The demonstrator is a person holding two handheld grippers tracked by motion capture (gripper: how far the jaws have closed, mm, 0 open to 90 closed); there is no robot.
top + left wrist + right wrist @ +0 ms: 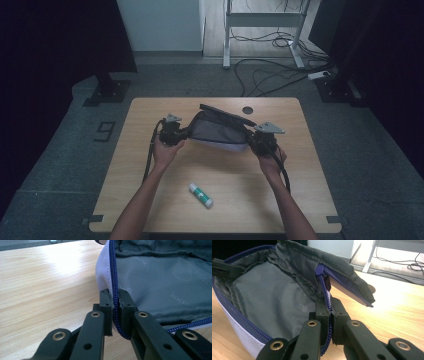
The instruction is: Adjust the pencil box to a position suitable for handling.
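From the high view, a grey zip pouch [218, 131] sits mid-table, stretched open between the left gripper [181, 135] and the right gripper [253, 139]; a glue stick [200, 194] lies nearer the person.

In the left gripper view the jaws are pinched tight on the blue zipper [115, 300] edge. The lining carries faint printed lettering, perhaps "koco", too dim to be sure.

In the right gripper view the jaws clamp the opposite zipper end [327, 305]. The cloth looks soft and light, so the stitched zipper edge seems the surest hold.
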